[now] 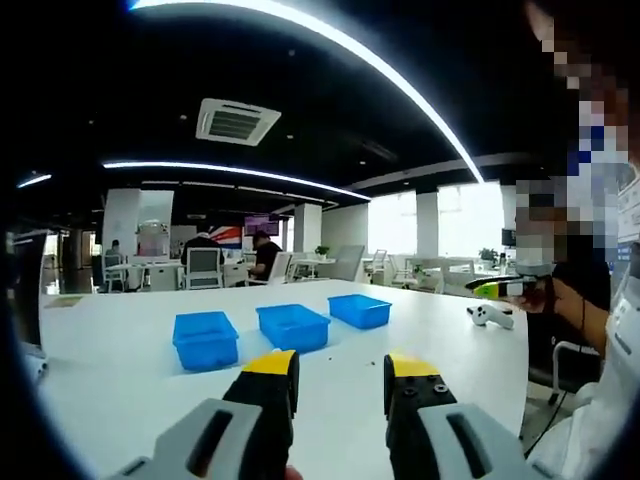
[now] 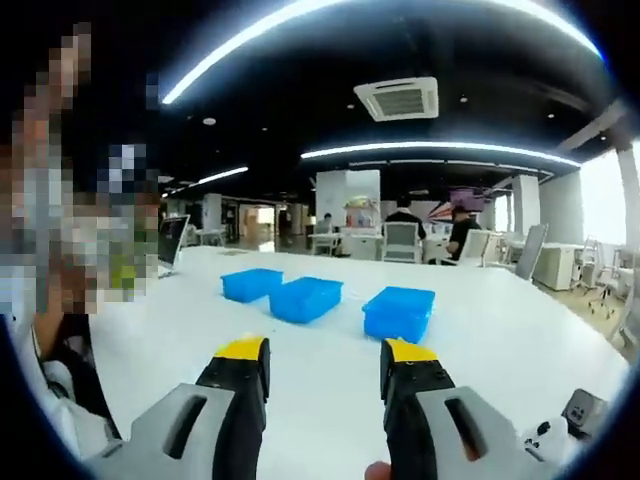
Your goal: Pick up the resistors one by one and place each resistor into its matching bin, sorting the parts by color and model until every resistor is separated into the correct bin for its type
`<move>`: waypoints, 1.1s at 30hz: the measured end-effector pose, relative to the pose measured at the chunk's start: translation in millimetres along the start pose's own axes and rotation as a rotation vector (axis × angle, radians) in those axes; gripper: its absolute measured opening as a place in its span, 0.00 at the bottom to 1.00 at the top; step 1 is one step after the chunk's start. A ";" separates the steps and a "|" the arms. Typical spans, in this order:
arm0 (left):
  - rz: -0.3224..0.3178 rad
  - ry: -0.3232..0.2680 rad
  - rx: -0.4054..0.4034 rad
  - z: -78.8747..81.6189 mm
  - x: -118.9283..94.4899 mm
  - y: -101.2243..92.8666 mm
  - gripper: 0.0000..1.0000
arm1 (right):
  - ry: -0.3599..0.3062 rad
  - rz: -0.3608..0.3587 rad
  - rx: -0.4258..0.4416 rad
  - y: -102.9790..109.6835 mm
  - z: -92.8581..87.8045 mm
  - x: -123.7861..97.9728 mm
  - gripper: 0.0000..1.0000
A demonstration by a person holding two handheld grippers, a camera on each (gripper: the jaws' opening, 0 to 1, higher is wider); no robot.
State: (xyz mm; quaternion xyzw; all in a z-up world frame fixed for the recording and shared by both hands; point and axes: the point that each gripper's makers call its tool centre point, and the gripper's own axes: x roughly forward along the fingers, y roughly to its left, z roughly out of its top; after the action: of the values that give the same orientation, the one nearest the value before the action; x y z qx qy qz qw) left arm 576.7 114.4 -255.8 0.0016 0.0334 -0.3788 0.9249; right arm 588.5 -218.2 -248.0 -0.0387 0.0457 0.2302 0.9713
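White table (image 1: 130, 370) in an open office; three blue bins (image 1: 292, 326) in a row, contents unseen. Both grippers (image 1: 340, 375) (image 2: 325, 365) gape, holding nothing.

Long ceiling light strips (image 1: 330, 45) and bright windows (image 1: 470, 215) light the white table (image 1: 120, 370) evenly, shadows are faint, the picture stays sharp, and straight lines bow near the edges.

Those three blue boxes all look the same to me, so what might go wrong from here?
1. The three blue bins look identical and show no labels, so a part could easily land in the wrong one.
2. No resistors can be made out on the white table; such small parts may be hard to find and pinch.
3. Both the left gripper and right gripper are open and empty.
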 end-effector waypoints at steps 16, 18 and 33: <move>0.013 -0.003 -0.005 0.7 -2.5 5.4 0.35 | 0.401 0.409 -0.535 57.1 -10.3 117.1 0.39; 0.014 0.000 -0.006 -0.6 -2.4 6.4 0.35 | 0.462 0.474 -0.580 64.0 -17.2 131.8 0.39; 0.031 -0.010 -0.015 1.5 -7.7 17.7 0.35 | 0.734 0.806 -0.923 87.6 -67.5 224.3 0.28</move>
State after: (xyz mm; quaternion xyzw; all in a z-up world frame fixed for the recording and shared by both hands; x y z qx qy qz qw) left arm 583.7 132.4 -254.2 -0.0067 0.0315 -0.3640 0.9308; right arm 743.8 -47.2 -343.7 -0.5010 0.2782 0.5392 0.6172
